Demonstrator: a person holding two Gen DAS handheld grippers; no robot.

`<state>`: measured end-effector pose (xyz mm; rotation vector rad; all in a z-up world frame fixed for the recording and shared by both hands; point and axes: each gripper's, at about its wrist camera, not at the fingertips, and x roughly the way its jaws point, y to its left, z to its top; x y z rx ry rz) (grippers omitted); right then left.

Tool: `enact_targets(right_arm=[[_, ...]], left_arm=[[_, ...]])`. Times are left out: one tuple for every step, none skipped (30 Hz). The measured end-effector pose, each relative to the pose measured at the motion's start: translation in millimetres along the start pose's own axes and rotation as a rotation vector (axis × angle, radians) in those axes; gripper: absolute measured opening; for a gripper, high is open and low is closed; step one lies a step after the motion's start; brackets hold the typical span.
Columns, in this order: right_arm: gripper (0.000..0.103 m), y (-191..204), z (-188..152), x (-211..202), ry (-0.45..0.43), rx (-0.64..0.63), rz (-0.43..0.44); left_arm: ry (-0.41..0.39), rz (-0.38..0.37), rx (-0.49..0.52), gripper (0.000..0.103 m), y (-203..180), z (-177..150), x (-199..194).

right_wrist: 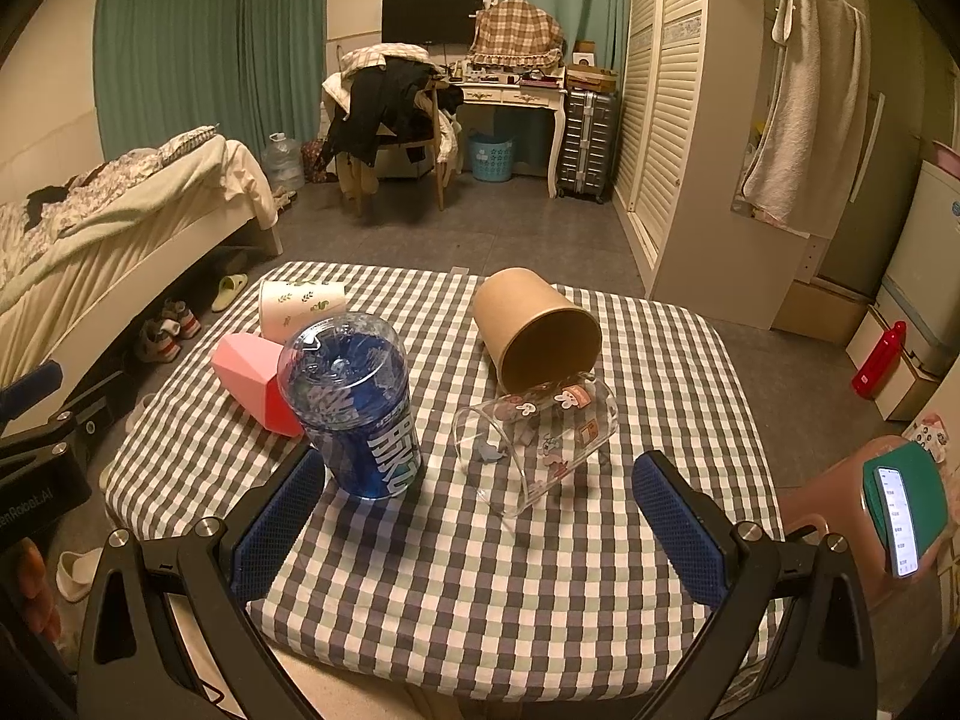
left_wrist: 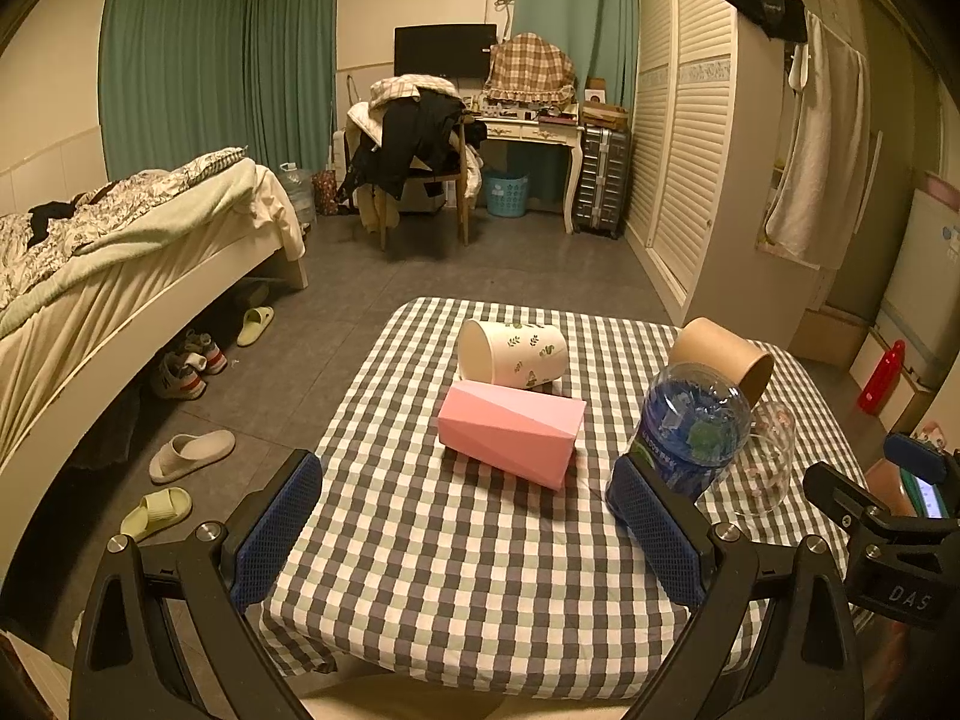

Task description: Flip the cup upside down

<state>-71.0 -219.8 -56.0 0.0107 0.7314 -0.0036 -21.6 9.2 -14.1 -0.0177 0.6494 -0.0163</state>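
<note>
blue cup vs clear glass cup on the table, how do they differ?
The blue cup stands upside down, base up; the clear glass cup lies on its side. The blue cup is tinted with white lettering; the clear glass cup carries cartoon stickers. Both sit on the checkered tablecloth.

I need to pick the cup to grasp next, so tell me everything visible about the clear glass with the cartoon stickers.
The clear glass is a transparent, straight-walled tumbler with small cartoon stickers, a rabbit among them. It looks empty and lies on its side on the checkered tablecloth, open rim toward the camera and left. Its base end seems to touch the mouth of the tipped brown paper cup. The blue cup stands apart, left. Neither gripper touches it.
</note>
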Motion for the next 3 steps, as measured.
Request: enact_targets(right_arm=[[0.103, 0.3, 0.0, 0.2, 0.001, -0.001, 0.0], [0.103, 0.8, -0.3, 0.7, 0.002, -0.002, -0.001], [0.103, 0.8, -0.3, 0.6, 0.002, -0.001, -0.001]], left_arm=[[0.001, -0.002, -0.001, 0.1, -0.2, 0.3, 0.4], [0.002, -0.004, -0.002, 0.1, 0.4, 0.3, 0.7], [0.003, -0.005, -0.001, 0.101, 0.3, 0.2, 1.6]])
